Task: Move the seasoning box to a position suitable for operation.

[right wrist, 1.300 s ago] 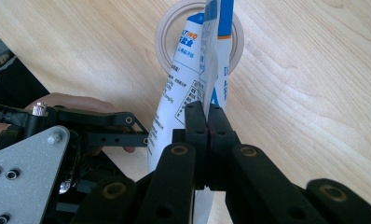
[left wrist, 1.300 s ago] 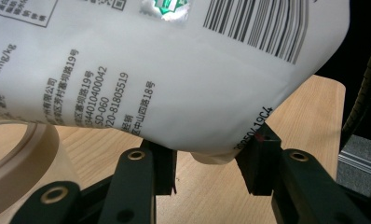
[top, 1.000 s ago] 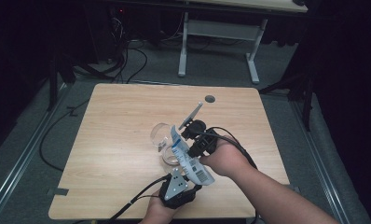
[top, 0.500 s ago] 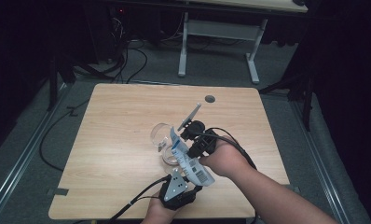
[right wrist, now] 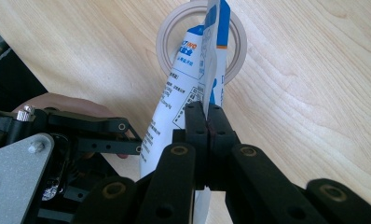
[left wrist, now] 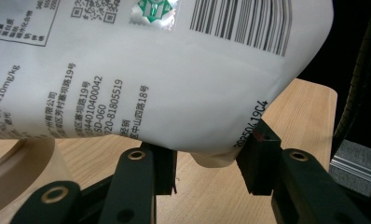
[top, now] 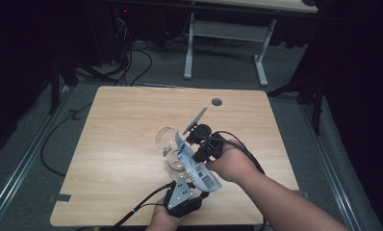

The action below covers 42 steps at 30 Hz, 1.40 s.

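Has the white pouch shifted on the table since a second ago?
No. In the high view the pouch keeps the same place against the table's round hole, its top over the glass bowl.

Pouch (left wrist: pixel 141 60): white, black print and barcode, green foil seal; blue-and-white panel with an orange stripe seen on its far end (right wrist: pixel 211 42). Ring (right wrist: pixel 172 28) under it: pale beige. Counter (top: pixel 122 125): light wood grain. Claw (right wrist: pixel 207 121) arms: black; plate (top: pixel 182 188): grey.

Blocked at nine o'clock of the pouch (top: pixel 195 163) by the glass bowl (top: pixel 168 139); open tabletop (top: pixel 117 125) beyond, toward twelve.
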Available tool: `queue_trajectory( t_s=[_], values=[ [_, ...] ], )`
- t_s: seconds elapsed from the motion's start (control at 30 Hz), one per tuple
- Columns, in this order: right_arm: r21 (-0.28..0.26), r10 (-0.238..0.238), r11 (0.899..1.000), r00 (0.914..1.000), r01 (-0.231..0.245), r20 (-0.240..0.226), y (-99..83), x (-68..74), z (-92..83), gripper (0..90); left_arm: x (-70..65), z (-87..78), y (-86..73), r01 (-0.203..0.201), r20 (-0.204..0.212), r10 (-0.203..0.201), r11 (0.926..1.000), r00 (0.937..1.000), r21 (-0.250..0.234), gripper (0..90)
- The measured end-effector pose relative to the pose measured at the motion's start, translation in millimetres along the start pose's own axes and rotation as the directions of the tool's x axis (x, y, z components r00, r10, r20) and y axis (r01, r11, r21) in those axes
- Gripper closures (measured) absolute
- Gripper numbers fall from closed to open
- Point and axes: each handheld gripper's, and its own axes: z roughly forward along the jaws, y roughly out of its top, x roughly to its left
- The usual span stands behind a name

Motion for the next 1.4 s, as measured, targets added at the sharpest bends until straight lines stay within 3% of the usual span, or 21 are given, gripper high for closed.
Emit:
queue_trajectory(
  t_s=[0.67,0.73,1.2,1.4],
  values=[
    [-0.003,-0.010,1.000,0.9999,0.010,0.006,2.3,1.3,-1.2,90.0,0.3,-1.4,1.4,-0.004,0.000,0.004,1.0000,1.0000,-0.009,62.7],
    [-0.002,0.009,1.000,1.0000,-0.009,0.000,1.6,1.6,-1.3,90.0,0.2,-1.2,1.7,-0.003,0.002,0.003,1.0000,1.0000,-0.009,62.7],
    [0.000,0.012,1.000,0.9999,-0.012,0.004,1.5,1.7,-1.2,90.0,-0.2,-0.6,2.0,0.000,0.005,0.000,0.9999,1.0000,-0.013,62.7],
    [-0.006,-0.009,1.000,0.9999,0.009,0.006,2.5,0.3,-1.7,90.0,0.5,-0.5,2.9,0.003,0.007,-0.003,0.9999,1.0000,-0.015,62.7]
  ],
)
